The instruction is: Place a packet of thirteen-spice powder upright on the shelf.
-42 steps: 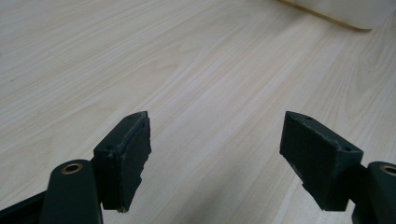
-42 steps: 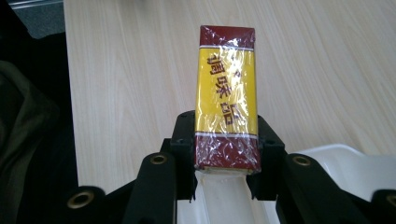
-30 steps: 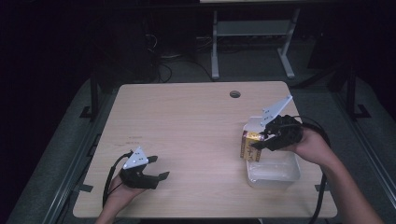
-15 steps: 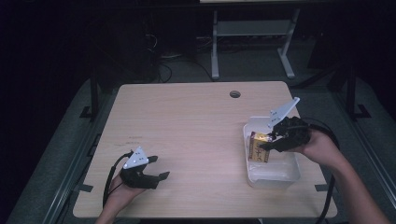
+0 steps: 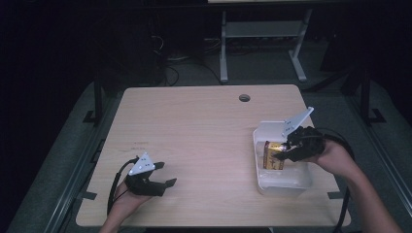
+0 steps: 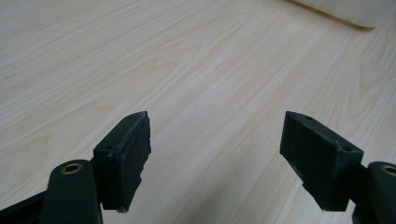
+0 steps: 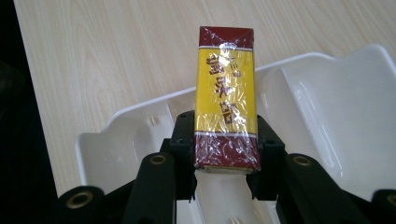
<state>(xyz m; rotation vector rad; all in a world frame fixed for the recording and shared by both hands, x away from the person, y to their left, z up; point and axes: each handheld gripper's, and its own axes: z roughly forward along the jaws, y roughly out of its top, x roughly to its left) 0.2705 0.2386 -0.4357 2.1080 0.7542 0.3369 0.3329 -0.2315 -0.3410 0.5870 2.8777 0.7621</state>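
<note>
A yellow and dark red wrapped pack [image 7: 226, 98] is clamped between the black jaws of my right gripper [image 7: 225, 158]. In the high view the pack [image 5: 273, 155] hangs just over the left part of a white plastic bin [image 5: 291, 183] at the table's right side, with the right gripper [image 5: 286, 151] reaching in from the right. My left gripper [image 5: 165, 187] rests near the table's front left edge. Its jaws stand wide apart over bare wood, and the left gripper [image 6: 215, 154] has nothing between them.
The light wooden table [image 5: 194, 126] has a round cable hole [image 5: 244, 98] at the back. A corner of the white bin [image 6: 345, 9] shows far off in the left gripper view. Dark floor, cables and a grey stand [image 5: 262, 43] lie behind the table.
My right gripper has carried the pack rightward and down, from the bin's back left corner to a spot low over the bin. The left gripper has stayed put.
</note>
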